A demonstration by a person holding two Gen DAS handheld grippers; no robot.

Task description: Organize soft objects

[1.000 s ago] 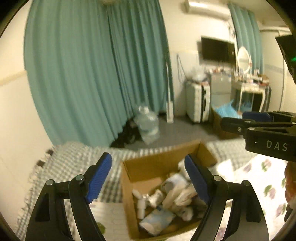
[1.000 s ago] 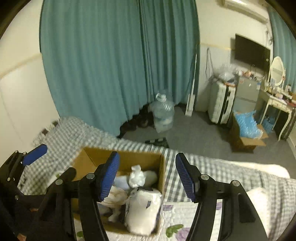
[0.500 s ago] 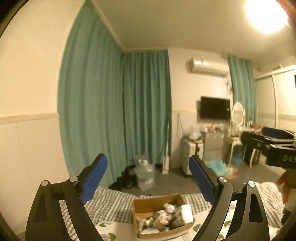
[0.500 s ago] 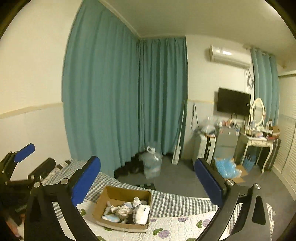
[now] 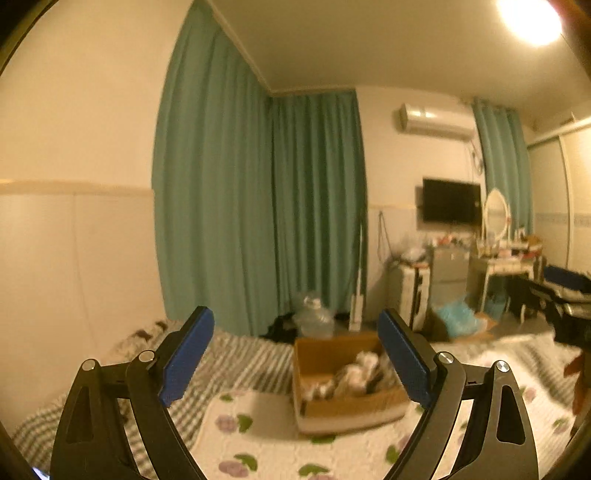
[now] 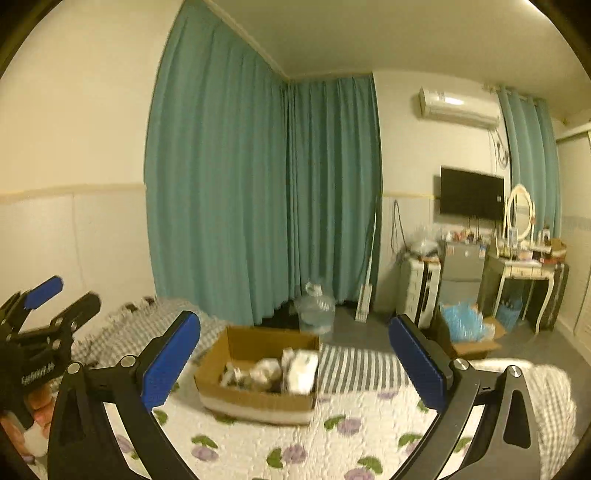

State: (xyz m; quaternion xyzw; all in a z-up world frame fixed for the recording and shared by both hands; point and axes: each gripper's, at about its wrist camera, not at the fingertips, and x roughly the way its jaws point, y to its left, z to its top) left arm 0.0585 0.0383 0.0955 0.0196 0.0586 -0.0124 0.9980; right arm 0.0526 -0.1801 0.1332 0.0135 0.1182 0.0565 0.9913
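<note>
**Box of soft things on the bed**

Both grippers hang above the bed [image 6: 369,424], jaws wide apart and holding nothing: left gripper [image 5: 295,360], right gripper [image 6: 295,360]. The box [image 6: 255,400] rests on the floral quilt [image 6: 332,443], with blurred soft items [image 6: 269,371] inside.

1. Both grippers sit farther back from the box [image 5: 343,376] than a second ago; it now looks small, where it filled the lower view.
2. Against half a second ago, both views tilt lower, so the box looks larger.
3. The right gripper [image 6: 295,362] fingers [image 6: 168,362] gape wider than a second ago.
4. Ceiling and lamp [image 5: 532,16] are now visible in the left view.
</note>
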